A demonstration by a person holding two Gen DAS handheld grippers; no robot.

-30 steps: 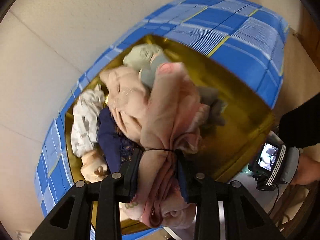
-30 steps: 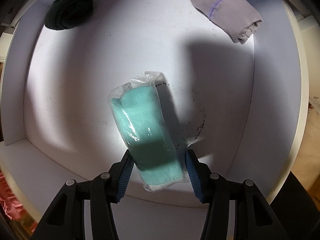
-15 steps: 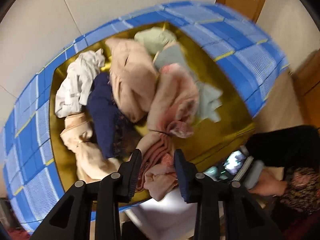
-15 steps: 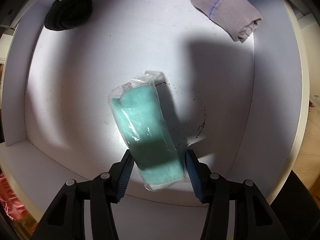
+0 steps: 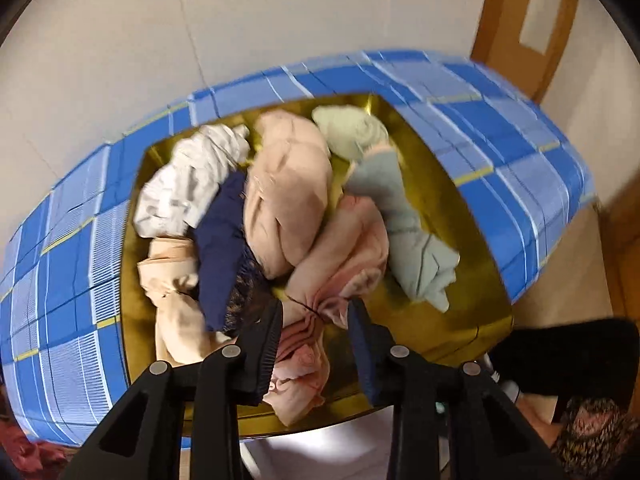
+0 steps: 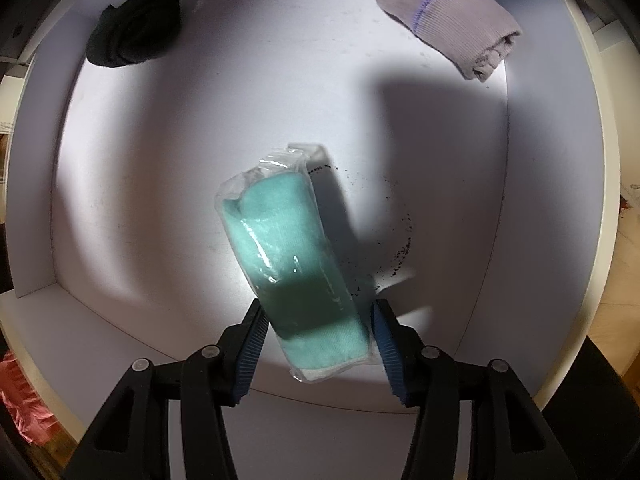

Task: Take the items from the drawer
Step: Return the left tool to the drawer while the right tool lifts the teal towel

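My right gripper reaches into the white drawer. It is shut on a teal cloth packet wrapped in clear plastic, and its blue pads touch the packet's near end on both sides. A black rolled sock lies at the drawer's back left and a grey-lilac sock at its back right. My left gripper hovers open over a blue checked bin with a gold lining. A tied pink cloth lies on the clothes pile, its near end between the fingers with a gap on the right side.
The bin holds several garments: a white one, a navy one, a beige one and a pale green one. A person's dark sleeve is at the lower right. A wooden door stands behind. Dark crumbs dot the drawer floor.
The left gripper has drawn back from the bin and turned, so the pile looks smaller. The pink cloth no longer fills the gap between its fingers. The right gripper and packet have not moved.
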